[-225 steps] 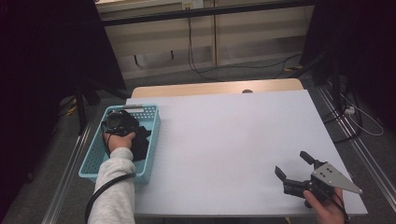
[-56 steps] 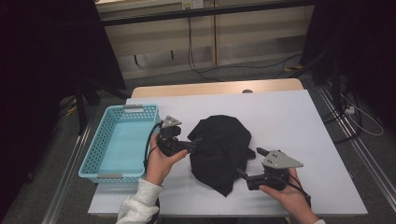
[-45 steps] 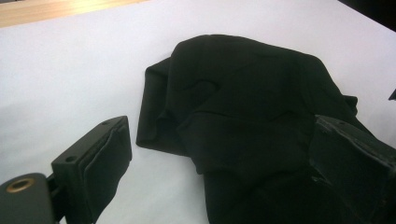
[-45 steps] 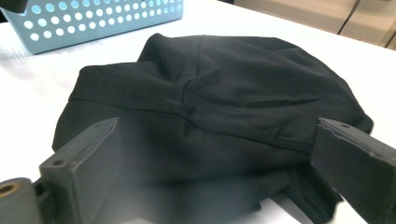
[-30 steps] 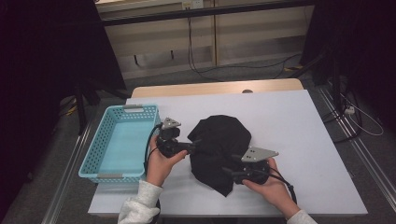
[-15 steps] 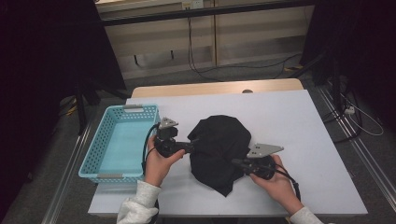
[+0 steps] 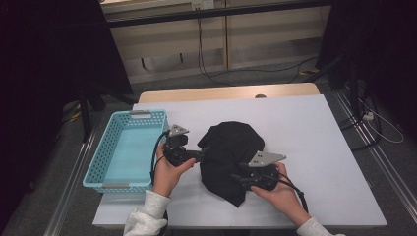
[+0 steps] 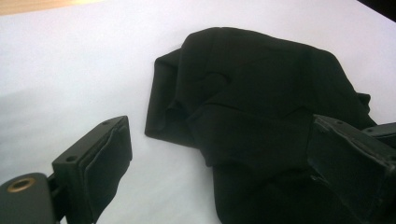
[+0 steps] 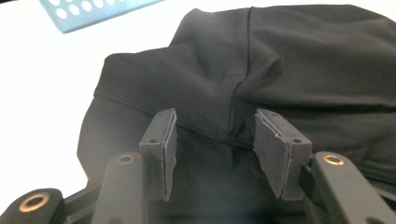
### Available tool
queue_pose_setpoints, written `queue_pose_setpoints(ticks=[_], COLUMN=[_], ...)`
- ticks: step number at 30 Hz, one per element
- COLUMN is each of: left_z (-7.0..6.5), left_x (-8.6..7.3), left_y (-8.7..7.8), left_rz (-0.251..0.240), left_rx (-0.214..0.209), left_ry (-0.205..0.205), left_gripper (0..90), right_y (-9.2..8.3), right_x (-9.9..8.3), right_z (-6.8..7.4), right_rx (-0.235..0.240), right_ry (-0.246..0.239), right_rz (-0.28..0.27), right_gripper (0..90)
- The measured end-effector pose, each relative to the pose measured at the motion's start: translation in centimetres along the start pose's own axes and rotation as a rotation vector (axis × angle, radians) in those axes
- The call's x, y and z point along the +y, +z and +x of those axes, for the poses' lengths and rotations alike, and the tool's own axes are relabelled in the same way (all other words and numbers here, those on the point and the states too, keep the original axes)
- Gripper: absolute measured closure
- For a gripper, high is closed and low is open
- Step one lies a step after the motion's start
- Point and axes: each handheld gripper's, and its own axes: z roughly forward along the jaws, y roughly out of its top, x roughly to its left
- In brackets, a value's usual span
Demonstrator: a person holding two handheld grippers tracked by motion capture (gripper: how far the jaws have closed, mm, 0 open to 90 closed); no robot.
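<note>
The work in hand is spreading out or folding a black garment (image 7: 230, 160), which lies crumpled on the white table (image 7: 319, 147), just to the right of the empty blue basket (image 7: 125, 147) as the high view shows it. All places below are given relative to the garment.

Left gripper (image 7: 194, 156): positioned at the garment's basket-side edge. In the left gripper view its jaws stand wide apart; one pad (image 8: 105, 163) rests over bare table short of the cloth, the other sits against or over the cloth's near fold. No fabric is pinched between them, so this gripper is open.

Right gripper (image 7: 241, 178): positioned over the garment's near part, toward the person. Its jaws have just been opening and now stand partly apart. In the right gripper view a stitched hem and seam of the garment (image 9: 261, 70) run across the gap between the pads (image 9: 169, 144), but the pads do not press on the cloth; nothing is held.

Step judged in hand: re-seating the right gripper to find a usable hold on the hem, with the left gripper waiting at the opposite edge.

Next move, as a judgement: lower the right jaws so one layer of hem lies between the pads, then close. The left gripper must advance onto the folded edge and close likewise. Catching several layers at once would keep the garment bunched.
</note>
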Motion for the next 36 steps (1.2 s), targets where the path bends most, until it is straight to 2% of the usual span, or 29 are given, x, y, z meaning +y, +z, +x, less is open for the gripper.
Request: queue_pose_setpoints(ticks=[1,3,6,8,11,14,18,20,21,22,23,24,26,28,29,36], left_z=[0.1,0.0,0.0,0.1,0.0,0.0,0.2,0.3,0.4,0.4,0.3,0.3,0.3,0.3,0.3,0.2], left_x=[0.0,0.0,0.0,0.0,-0.2,-0.2,-0.2,-0.2,-0.2,-0.2,-0.2,-0.2,-0.2,-0.2,-0.2,-0.2], left_y=[-0.1,-0.2,-0.3,-0.2,-0.1,-0.1,-0.3,-0.3,-0.3,-0.3,-0.2,-0.2,-0.1,0.0,0.1,0.4], left_rz=[0.0,-0.004,-0.007,-0.003,0.002,0.0,-0.006,0.002,0.001,0.001,0.0,-0.001,0.0,0.004,0.006,0.013], left_rx=[0.003,0.003,0.004,0.006,0.003,0.002,0.004,0.002,0.003,0.003,0.003,0.004,0.007,0.005,0.003,0.001], left_ry=[0.005,0.003,0.003,0.005,0.002,0.004,-0.005,-0.001,-0.004,-0.004,-0.008,-0.007,-0.005,-0.003,-0.008,0.004], left_gripper=[7.2,7.2,7.3,7.3,7.3,7.3,7.4,7.6,7.8,7.8,7.9,7.9,8.1,8.1,8.2,8.4], right_y=[0.3,0.9,1.2,1.3,0.9,-0.8,-3.9,-5.3,-6.4,-6.4,-7.4,-7.4,-8.0,-8.5,-8.8,-9.2], right_x=[-0.1,-0.3,-0.5,-0.5,-0.4,0.4,0.8,0.3,-0.2,-0.2,-0.8,-0.8,-1.4,-1.9,-2.4,-3.4], right_z=[0.0,0.1,0.3,0.2,0.0,-0.8,-3.0,-4.2,-5.3,-5.3,-6.2,-6.2,-7.0,-7.7,-8.3,-9.3], right_rx=[0.001,0.015,0.025,0.034,0.035,0.024,-0.037,-0.064,-0.093,-0.093,-0.119,-0.119,-0.15,-0.175,-0.193,-0.231], right_ry=[0.001,-0.006,-0.023,-0.03,-0.018,0.007,0.038,0.073,0.102,0.102,0.11,0.11,0.127,0.144,0.168,0.198], right_rz=[0.014,0.042,0.067,0.081,0.055,-0.005,-0.074,-0.09,-0.098,-0.098,-0.101,-0.101,-0.097,-0.093,-0.092,-0.069], right_gripper=[49.0,59.2,82.0,85.9,86.6,86.8,86.9,86.9,86.9,86.9,86.9,86.9,86.9,86.9,86.9,86.7])
